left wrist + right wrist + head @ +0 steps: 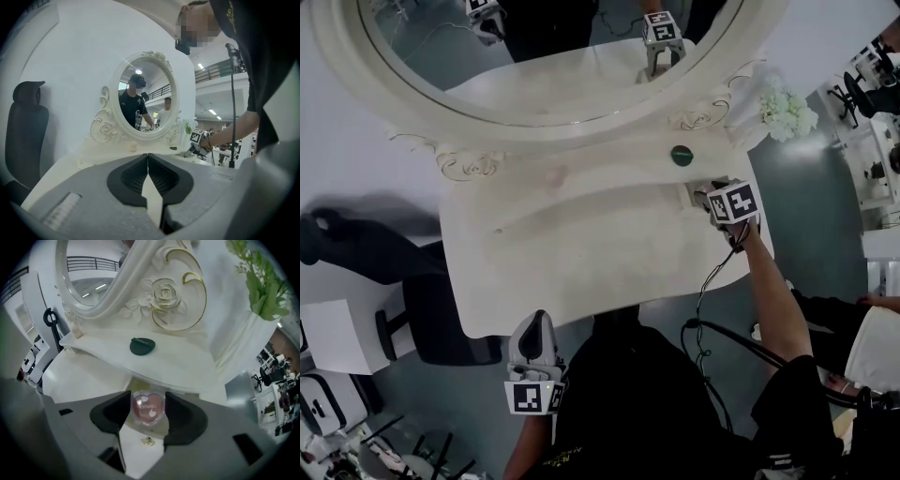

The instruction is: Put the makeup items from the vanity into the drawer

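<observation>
My right gripper (705,197) is at the right end of the vanity, shut on a clear heart-shaped compact (148,408) with a pink-red inside. Under it is an open small drawer (140,386), whose knob (148,441) shows below the jaws. A dark green round compact (681,155) lies on the raised shelf just beyond, also seen in the right gripper view (142,346). A small pinkish item (553,176) sits near the shelf's middle. My left gripper (538,323) hangs shut and empty at the vanity's front edge (148,157).
An oval mirror (553,56) with a carved cream frame stands at the back. White flowers (786,112) sit at the right rear corner. A black chair (431,319) stands left of the vanity. Another person's arm (862,337) is at far right.
</observation>
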The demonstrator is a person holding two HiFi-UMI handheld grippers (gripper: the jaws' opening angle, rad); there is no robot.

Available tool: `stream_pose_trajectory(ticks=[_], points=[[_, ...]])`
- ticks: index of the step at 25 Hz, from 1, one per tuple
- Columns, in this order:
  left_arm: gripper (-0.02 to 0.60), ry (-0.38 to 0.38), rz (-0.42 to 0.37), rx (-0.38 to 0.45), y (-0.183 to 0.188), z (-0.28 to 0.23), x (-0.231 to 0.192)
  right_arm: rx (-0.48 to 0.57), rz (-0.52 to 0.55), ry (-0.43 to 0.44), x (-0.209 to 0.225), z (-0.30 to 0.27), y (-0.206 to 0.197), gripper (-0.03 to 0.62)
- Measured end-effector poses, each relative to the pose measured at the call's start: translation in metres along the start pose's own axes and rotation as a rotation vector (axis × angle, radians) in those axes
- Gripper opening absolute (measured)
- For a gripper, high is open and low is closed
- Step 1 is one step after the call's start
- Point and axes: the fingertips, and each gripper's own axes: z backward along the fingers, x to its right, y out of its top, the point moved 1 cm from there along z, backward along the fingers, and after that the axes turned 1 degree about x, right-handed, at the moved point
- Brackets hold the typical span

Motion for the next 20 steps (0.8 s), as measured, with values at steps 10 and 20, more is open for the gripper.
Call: stream_pose_trajectory(ticks=[10,20], points=[[0.021,0.039,0.018,-0.014,-0.004,0.001,-0.008,-0.201,-0.039,0.012,0.01,-0.028,-0.013,0.23],[0.021,0.054,0.024,-0.01,-0.006,0.002,-0.009,-0.405,0.018,-0.023,0.009,-0.044,-0.023,0.233]])
